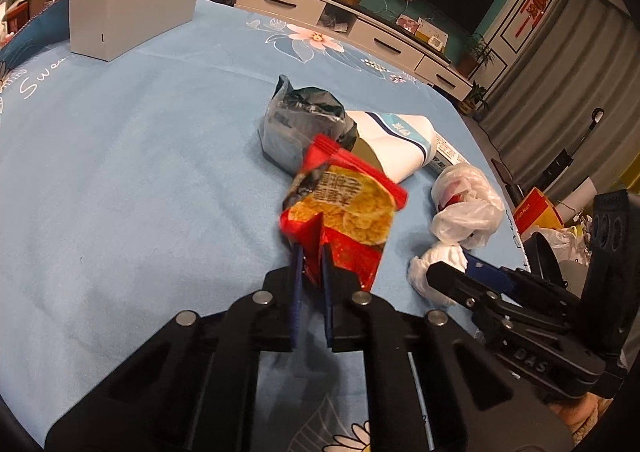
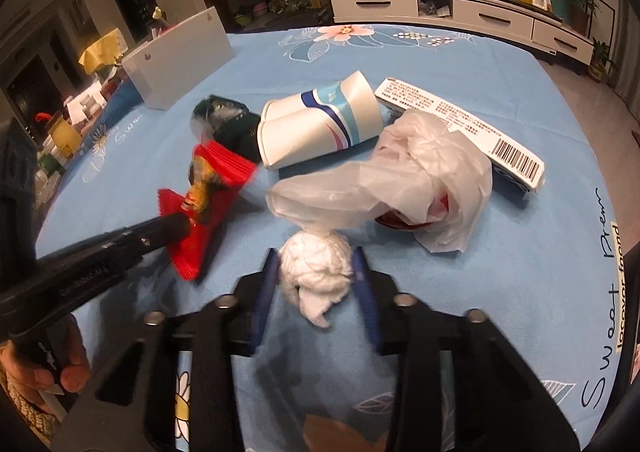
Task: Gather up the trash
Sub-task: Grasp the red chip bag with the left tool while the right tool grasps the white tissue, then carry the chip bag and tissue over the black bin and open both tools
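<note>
In the left wrist view, "Swee" is read in white script on the light blue flowered tablecloth, far ahead and to the left of the tongs; "DAS" is embossed on the black body of the right gripper, which enters from the right; small print on the red and yellow crinkled plastic snack wrapper is too blurred to read. The wrapper is pinched by its lower red edge between the blue pads of the left gripper, whose jaws are nearly closed on it; the wrapper stands up just beyond the tips. Further ahead lie a dark crumpled plastic bag and a white paper cup with blue stripes on its side, touching each other; to the right lies a thin white plastic bag.

In the right wrist view, "Sweet Prem" and "locover frond" are read along the cloth's right border; a barcode and dense illegible print are seen on the long white cardboard box, ahead and to the right. A crumpled white tissue ball sits between the blue pads of the right gripper; both pads appear to touch it, the jaws being set fairly wide. The white plastic bag lies just ahead of it; a white rectangular box stands far ahead to the left. The left gripper reaches in from the left, held by a hand at the lower left.
</note>
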The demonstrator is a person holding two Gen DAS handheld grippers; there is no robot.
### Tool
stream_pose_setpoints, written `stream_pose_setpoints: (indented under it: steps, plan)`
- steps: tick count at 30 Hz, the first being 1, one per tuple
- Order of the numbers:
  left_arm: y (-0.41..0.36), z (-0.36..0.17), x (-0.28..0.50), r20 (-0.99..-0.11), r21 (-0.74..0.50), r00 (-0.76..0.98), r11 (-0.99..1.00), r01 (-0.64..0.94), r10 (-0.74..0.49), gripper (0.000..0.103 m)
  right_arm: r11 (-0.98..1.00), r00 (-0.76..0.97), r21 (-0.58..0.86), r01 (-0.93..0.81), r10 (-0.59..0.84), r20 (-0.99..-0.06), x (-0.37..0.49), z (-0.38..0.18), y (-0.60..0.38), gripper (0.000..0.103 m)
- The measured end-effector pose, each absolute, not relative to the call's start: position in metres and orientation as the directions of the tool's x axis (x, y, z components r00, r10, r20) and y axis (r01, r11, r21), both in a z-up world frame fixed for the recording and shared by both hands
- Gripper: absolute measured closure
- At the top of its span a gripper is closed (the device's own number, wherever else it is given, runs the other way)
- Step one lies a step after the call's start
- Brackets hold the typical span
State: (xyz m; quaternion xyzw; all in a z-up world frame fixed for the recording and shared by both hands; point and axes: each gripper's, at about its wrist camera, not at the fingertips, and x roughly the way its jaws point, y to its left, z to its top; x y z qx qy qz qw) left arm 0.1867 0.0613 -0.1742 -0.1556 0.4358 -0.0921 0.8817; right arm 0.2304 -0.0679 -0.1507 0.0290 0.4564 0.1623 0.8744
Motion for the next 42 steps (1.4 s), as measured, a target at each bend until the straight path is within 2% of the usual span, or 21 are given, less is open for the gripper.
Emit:
stream_pose_setpoints:
  steps: [3,18,27,42]
  plan:
    - [0.061,-0.172,0.185,-0.735,-0.356,0.607,0.934,0.034,-0.302,0.096,0.941,0.523,0.22,-0.256,0.326,-0.787,0.228,-0.15,-0.071,0.077]
    - [0.068,-0.135,0.122,-0.705,-0.361,0.634,0.93,0.066,-0.318,0.096,0.906,0.521,0.298,-0.3,0.417,-0.744,0.159,-0.124,-0.089,0.078]
    - [0.022,-0.112,0.101,-0.689,-0.349,0.607,0.915,0.202,-0.396,0.096,0.936,0.633,0.312,-0.164,0.342,-0.694,0.123,-0.095,-0.158,0.078]
    - [-0.111,-0.062,0.103,-0.648,-0.28,0.541,0.829,0.484,-0.535,0.096,0.909,0.821,0.376,0.182,0.07,-0.566,0.059,-0.06,-0.326,0.078]
